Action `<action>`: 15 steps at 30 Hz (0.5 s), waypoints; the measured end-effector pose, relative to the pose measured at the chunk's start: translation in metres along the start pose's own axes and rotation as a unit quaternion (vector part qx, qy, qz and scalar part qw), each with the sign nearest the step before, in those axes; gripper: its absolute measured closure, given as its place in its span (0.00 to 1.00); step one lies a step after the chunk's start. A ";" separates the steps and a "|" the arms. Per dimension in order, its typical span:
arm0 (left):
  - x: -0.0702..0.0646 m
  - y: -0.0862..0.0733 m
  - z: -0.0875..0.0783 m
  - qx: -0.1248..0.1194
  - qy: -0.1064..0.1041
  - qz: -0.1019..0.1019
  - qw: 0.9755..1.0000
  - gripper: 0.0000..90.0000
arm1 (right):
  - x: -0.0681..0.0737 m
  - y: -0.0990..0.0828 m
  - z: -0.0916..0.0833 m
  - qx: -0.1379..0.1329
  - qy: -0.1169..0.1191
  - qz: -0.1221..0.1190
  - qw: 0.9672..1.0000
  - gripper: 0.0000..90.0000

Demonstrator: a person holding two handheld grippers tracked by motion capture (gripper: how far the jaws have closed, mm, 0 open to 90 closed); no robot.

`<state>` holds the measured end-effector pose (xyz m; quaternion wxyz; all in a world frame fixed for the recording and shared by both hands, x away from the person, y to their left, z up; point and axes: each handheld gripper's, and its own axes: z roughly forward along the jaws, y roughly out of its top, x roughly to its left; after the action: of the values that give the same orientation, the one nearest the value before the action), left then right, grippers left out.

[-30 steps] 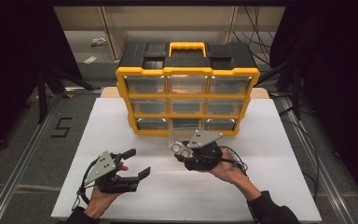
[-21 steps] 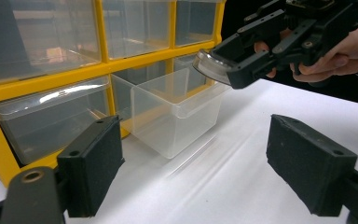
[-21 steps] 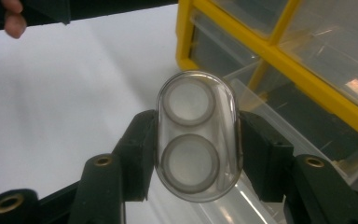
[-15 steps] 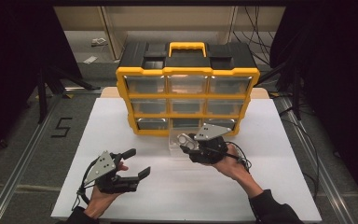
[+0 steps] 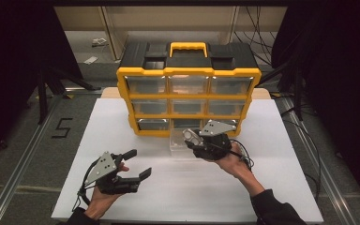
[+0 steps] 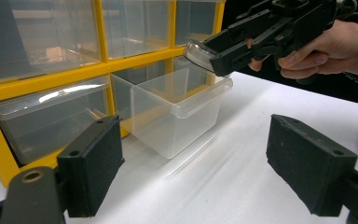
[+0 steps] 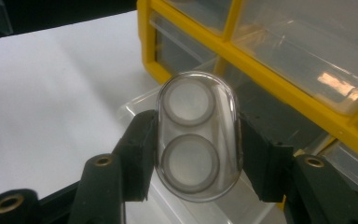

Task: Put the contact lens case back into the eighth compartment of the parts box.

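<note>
Right claw [image 5: 193, 140] is clamped on a small clear plastic case [image 7: 198, 142], oval in outline, with two round grey discs inside, one above the other. The pads press its two long edges. In the left gripper view the case [image 6: 198, 52] hangs just above the clear drawer [image 6: 175, 112], which is pulled out of the bottom row of the yellow organizer [image 5: 187, 101] and stands on the white surface [image 5: 262, 173]. The drawer lies directly under and ahead of the right claw, close, with air between case and rim.

Left claw [image 5: 138, 164] is released, jaws wide apart with nothing between them, held low over the surface well to the left of the right claw and nearer the person. From its own camera the drawer sits ahead, between and beyond its two pads [image 6: 93, 170].

Handling judgement:
- The case looks light, stiff and smooth-walled, so likely slippery.
- The present hold across the narrow width looks sound. A hard squeeze might flex or crack the shell.
- The drawer is probably thin-walled and light, so a knock from the case could slide it. Take it by a side wall or the front lip.
- The discs appear loose-seated, so tilting may shift them.
</note>
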<state>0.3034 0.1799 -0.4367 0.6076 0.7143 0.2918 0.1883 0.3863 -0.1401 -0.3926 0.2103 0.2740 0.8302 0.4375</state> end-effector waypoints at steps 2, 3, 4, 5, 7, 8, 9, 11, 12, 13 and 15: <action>0.000 0.000 0.000 0.000 0.000 0.000 1.000 0.20 | -0.003 -0.001 0.001 -0.002 -0.002 0.007 1.000 0.55; 0.000 0.000 0.000 0.000 0.000 0.000 1.000 0.20 | -0.004 -0.001 0.001 -0.001 -0.006 0.009 1.000 0.55; 0.000 0.000 0.000 0.000 0.000 0.000 1.000 0.20 | -0.005 -0.002 0.001 -0.002 -0.006 0.011 1.000 0.55; 0.000 0.000 0.000 0.000 0.000 0.001 1.000 0.20 | -0.006 -0.002 0.001 -0.003 -0.008 0.012 1.000 0.55; 0.000 0.000 0.000 0.000 0.000 0.000 1.000 0.20 | -0.008 -0.003 0.003 -0.002 -0.012 0.015 1.000 0.55; 0.000 0.000 0.000 0.000 0.000 0.000 1.000 0.20 | -0.009 -0.004 0.003 -0.002 -0.013 0.015 1.000 0.55; 0.000 0.000 0.000 0.000 0.000 0.000 1.000 0.20 | -0.010 -0.005 0.004 -0.002 -0.016 0.016 1.000 0.55; 0.000 0.000 0.000 0.000 0.000 -0.001 1.000 0.20 | -0.011 -0.006 0.005 0.000 -0.019 0.019 1.000 0.55; 0.000 0.000 0.000 0.000 0.000 -0.001 1.000 0.20 | -0.012 -0.007 0.006 0.000 -0.020 0.018 1.000 0.55; 0.000 0.000 0.000 0.000 0.000 -0.001 1.000 0.20 | -0.012 -0.007 0.006 0.002 -0.021 0.020 1.000 0.55; 0.000 0.000 0.000 0.000 -0.001 -0.001 1.000 0.20 | -0.013 -0.008 0.006 0.002 -0.024 0.021 0.999 0.55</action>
<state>0.3037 0.1797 -0.4370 0.6076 0.7144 0.2920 0.1874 0.3980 -0.1484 -0.4013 0.2208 0.3022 0.8197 0.4336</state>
